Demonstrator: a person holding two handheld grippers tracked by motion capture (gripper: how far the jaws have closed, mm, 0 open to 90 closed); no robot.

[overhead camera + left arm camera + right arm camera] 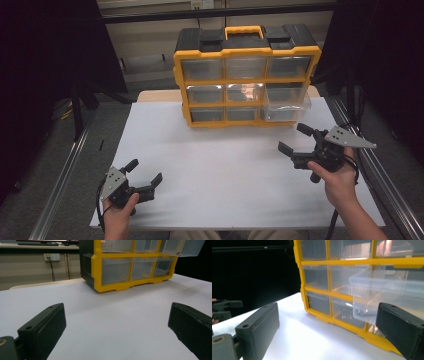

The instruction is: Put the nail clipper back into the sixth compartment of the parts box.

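A yellow-and-black organiser cabinet (pixel 245 75) with three rows of clear drawers stands at the back of the white table cover (pixel 225 170). Its right drawer in the middle row (pixel 287 104) is pulled out and hangs over the drawer below. My right gripper (pixel 292 137) stands open just in front of that drawer, apart from it, with nothing between its fingers. In the right gripper view the pulled-out drawer (pixel 387 290) is close ahead, above the right jaw. My left gripper (pixel 145 171) rests open near the table's front left corner, holding nothing, facing the cabinet (pixel 130 270).
Metal rails (pixel 60 180) run along both sides of the table, with black curtains beyond. A wall with a power socket (pixel 51 257) lies behind the cabinet. The white cover between the grippers and the cabinet is bare. The other hand's gripper (pixel 224 308) is at the left edge of the right gripper view.
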